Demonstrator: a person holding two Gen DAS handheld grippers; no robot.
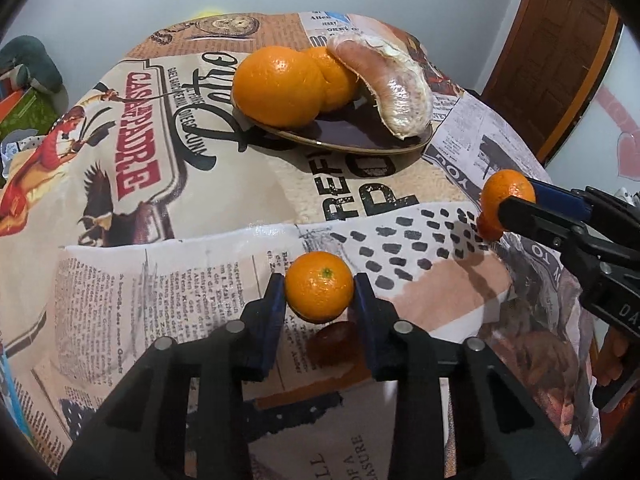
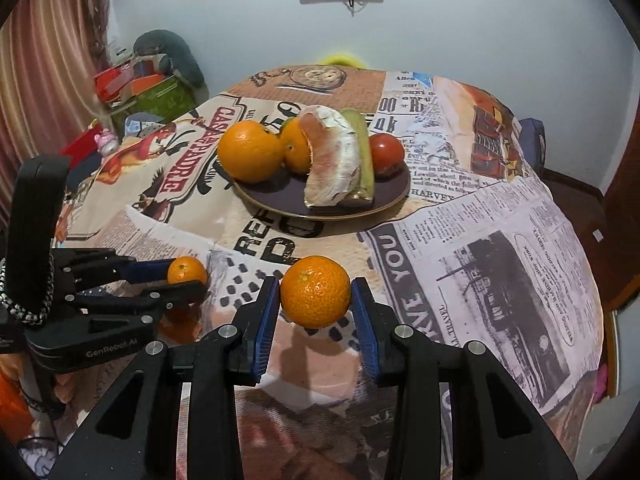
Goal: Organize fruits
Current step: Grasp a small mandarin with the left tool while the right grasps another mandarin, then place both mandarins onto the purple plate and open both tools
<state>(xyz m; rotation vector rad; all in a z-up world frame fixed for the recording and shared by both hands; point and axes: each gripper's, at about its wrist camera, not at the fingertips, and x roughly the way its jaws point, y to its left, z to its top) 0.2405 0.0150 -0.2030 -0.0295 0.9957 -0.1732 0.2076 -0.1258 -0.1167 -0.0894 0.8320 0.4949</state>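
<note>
My left gripper (image 1: pixel 319 288) is shut on a small mandarin (image 1: pixel 319 286), held just above the tablecloth; it also shows in the right wrist view (image 2: pixel 186 270). My right gripper (image 2: pixel 315 292) is shut on another mandarin (image 2: pixel 315 291), seen at the right of the left wrist view (image 1: pixel 505 196). A dark plate (image 2: pixel 280 200) in the table's middle holds two oranges (image 2: pixel 250 151), a peeled pomelo segment (image 2: pixel 336 156), a green fruit (image 2: pixel 362 144) and a red tomato (image 2: pixel 386 151). Both grippers are in front of the plate.
The round table is covered by a printed newspaper-pattern cloth (image 2: pixel 480 240). Boxes and bags (image 2: pixel 140 92) sit beyond the table's left side by a curtain. A wooden door (image 1: pixel 556 56) stands at the right.
</note>
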